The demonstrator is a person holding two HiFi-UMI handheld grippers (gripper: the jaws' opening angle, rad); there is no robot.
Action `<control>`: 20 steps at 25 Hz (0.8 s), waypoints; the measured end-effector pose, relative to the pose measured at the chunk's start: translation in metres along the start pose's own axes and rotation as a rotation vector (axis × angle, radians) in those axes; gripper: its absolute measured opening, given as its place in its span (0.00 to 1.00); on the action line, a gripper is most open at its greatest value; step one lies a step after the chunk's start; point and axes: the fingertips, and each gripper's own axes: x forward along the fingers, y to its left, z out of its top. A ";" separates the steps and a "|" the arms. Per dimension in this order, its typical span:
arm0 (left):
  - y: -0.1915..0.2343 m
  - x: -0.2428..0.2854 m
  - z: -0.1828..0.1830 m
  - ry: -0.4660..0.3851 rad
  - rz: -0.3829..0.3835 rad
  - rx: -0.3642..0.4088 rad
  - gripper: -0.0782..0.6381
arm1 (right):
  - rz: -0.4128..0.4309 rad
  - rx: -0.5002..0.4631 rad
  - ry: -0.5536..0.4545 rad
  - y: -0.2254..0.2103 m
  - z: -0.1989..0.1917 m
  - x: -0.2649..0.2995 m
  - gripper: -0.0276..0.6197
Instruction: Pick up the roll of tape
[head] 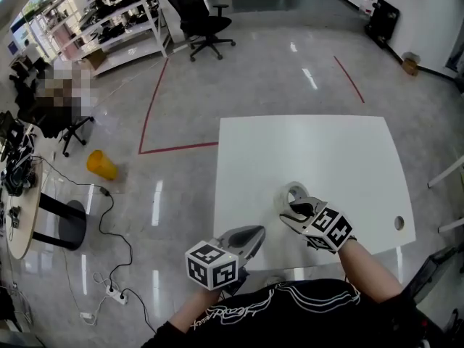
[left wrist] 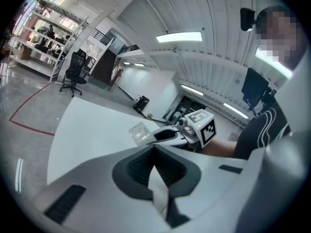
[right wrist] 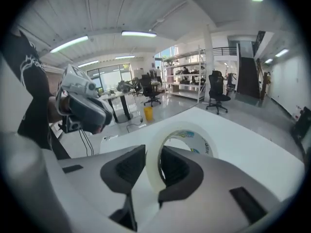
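The roll of tape (head: 293, 193), a pale translucent ring with a printed core, hangs just above the white table (head: 312, 147) near its front edge. My right gripper (head: 293, 210) is shut on the roll's wall, one pad inside the ring and one outside. In the right gripper view the roll of tape (right wrist: 185, 130) stands upright between the jaws of the right gripper (right wrist: 151, 163). My left gripper (head: 255, 233) hovers at the table's front left corner, shut and holding nothing. The left gripper view shows the roll of tape (left wrist: 140, 133) ahead, to the right gripper's left.
A small round hole (head: 399, 223) sits in the table near its right front corner. On the floor to the left lie a yellow bin (head: 101, 164), a black cable with a power strip (head: 113, 292) and a round side table (head: 20, 216). An office chair (head: 199, 17) stands far back.
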 end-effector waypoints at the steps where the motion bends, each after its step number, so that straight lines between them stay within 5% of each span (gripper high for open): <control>1: -0.004 0.000 0.002 -0.004 -0.006 0.008 0.11 | 0.001 0.018 -0.036 0.003 0.007 -0.009 0.20; 13: -0.046 -0.016 0.044 -0.077 -0.043 0.163 0.11 | 0.052 0.223 -0.448 0.030 0.063 -0.112 0.20; 20: -0.070 -0.029 0.066 -0.118 -0.066 0.192 0.11 | 0.125 0.245 -0.545 0.051 0.082 -0.139 0.20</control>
